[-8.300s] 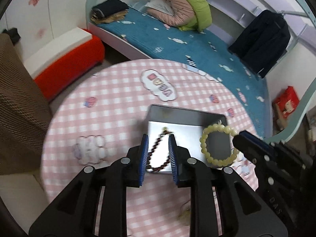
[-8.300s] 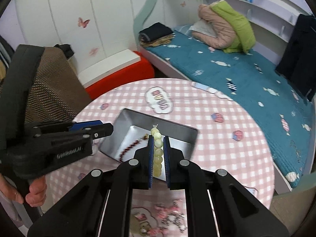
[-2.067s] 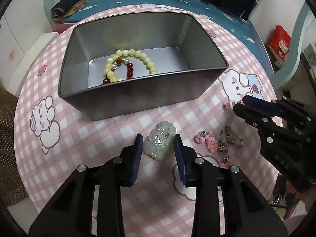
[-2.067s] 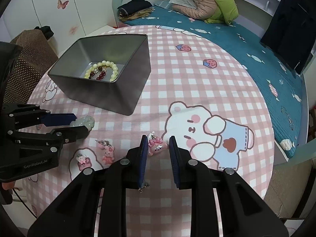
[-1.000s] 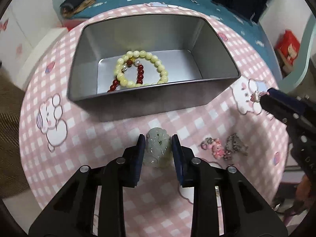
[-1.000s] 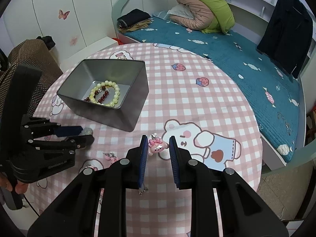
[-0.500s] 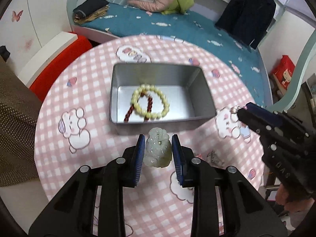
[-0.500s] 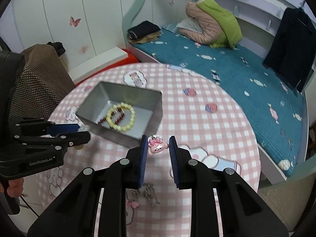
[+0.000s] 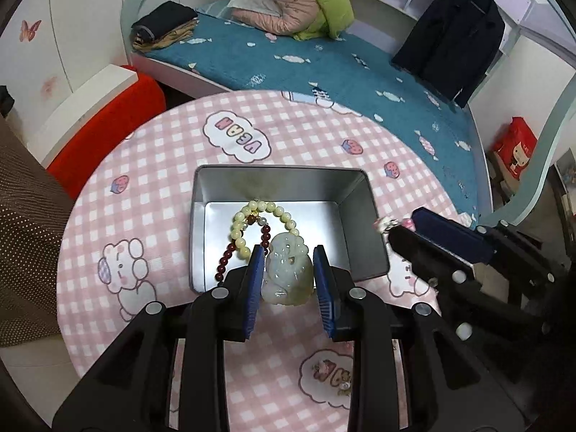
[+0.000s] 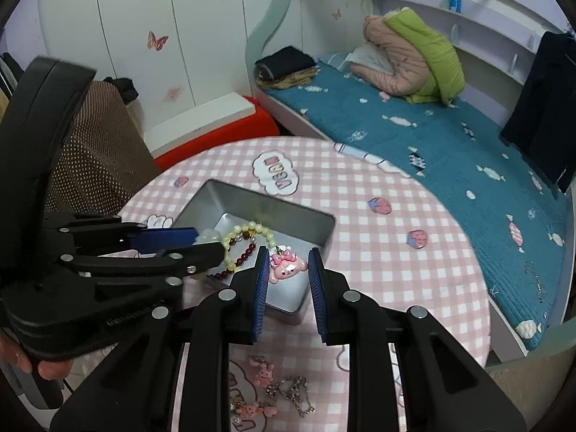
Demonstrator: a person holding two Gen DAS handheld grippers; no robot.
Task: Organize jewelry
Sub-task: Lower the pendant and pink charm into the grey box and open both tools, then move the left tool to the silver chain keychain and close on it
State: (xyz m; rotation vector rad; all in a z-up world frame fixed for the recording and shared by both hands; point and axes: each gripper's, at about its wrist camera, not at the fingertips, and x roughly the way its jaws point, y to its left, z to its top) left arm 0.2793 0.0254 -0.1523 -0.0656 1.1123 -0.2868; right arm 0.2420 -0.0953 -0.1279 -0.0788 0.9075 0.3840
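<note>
Left tool [image 9: 288, 280] clamps jade pendant [image 9: 287, 273], right tool [image 10: 287, 275] clamps pink charm [image 10: 286, 268] (over tin [image 9: 354, 212]) — bracelets [image 9: 248, 226] inside.

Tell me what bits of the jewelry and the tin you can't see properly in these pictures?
- Dark red bead bracelet: in the left wrist view its lower end is hidden behind the left gripper.
- Jade pendant: its side edges are covered by the blue pads.
- Metal tin: in the right wrist view both grippers block its near side.
- Charms on the table: too small and tangled to count.
- Pink charm in the right gripper: back unseen.
</note>
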